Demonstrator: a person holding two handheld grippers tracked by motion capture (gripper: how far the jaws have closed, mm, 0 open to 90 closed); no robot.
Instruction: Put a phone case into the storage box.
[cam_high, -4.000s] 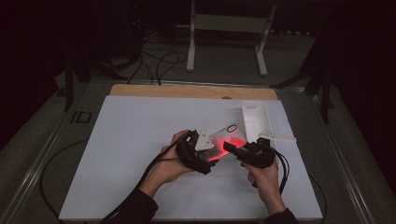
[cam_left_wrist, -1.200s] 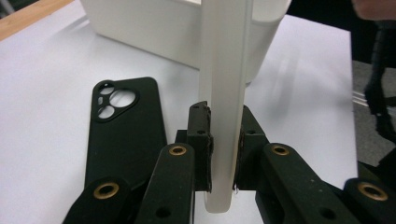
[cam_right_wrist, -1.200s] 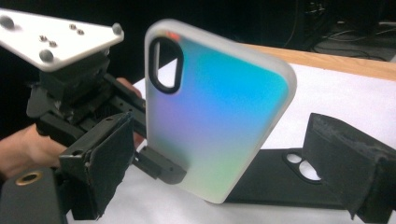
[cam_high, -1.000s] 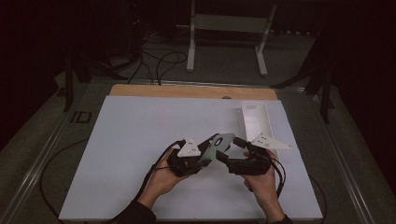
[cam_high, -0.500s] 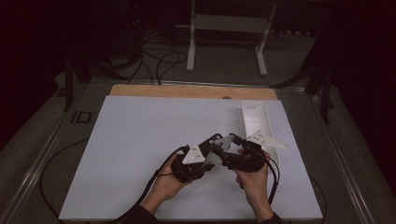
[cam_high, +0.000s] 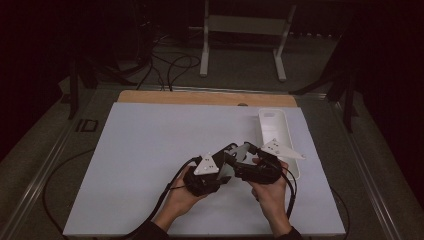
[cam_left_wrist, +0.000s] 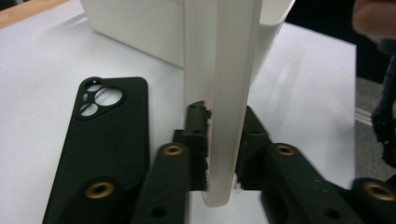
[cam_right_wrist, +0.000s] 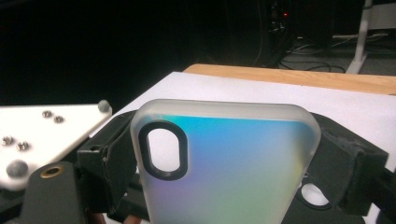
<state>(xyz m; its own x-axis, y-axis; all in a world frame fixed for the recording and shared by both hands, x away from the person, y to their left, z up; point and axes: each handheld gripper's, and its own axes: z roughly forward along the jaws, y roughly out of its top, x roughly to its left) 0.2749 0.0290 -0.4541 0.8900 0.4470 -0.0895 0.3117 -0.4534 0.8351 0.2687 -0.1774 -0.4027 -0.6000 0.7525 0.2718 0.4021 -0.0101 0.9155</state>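
Tongs first: your left tongs (cam_left_wrist: 219, 154) sat astride the narrow edge of the frosted phone case (cam_left_wrist: 224, 93), one black jaw on each side of it, and those jaws had just been easing apart with the case between them. From the left gripper view I could not tell whether the pads pressed on the case or only flanked it. Your right tongs (cam_right_wrist: 224, 158) gripped the same case across its width, the pads snug against both long edges, so that it stood upright before that camera with its iridescent back (blue running into green) and its oval camera cutout (cam_right_wrist: 163, 149) facing the lens.

Seen from the high view, you held both tongs close together over the near right part of the white counter (cam_high: 150, 150), their tips meeting at the frosted phone case (cam_high: 239, 154), which was raised off the surface between your left hand (cam_high: 182, 197) and your right hand (cam_high: 272, 192).

A black phone case (cam_left_wrist: 100, 149) lay flat on the counter just beside the left jaw of your left tongs, its camera holes pointing away from you. Behind the tongs stood a white tray (cam_high: 274, 127), long and narrow, near the right edge of the counter, and a strip of bare wood (cam_high: 200, 97) ran along the far side.
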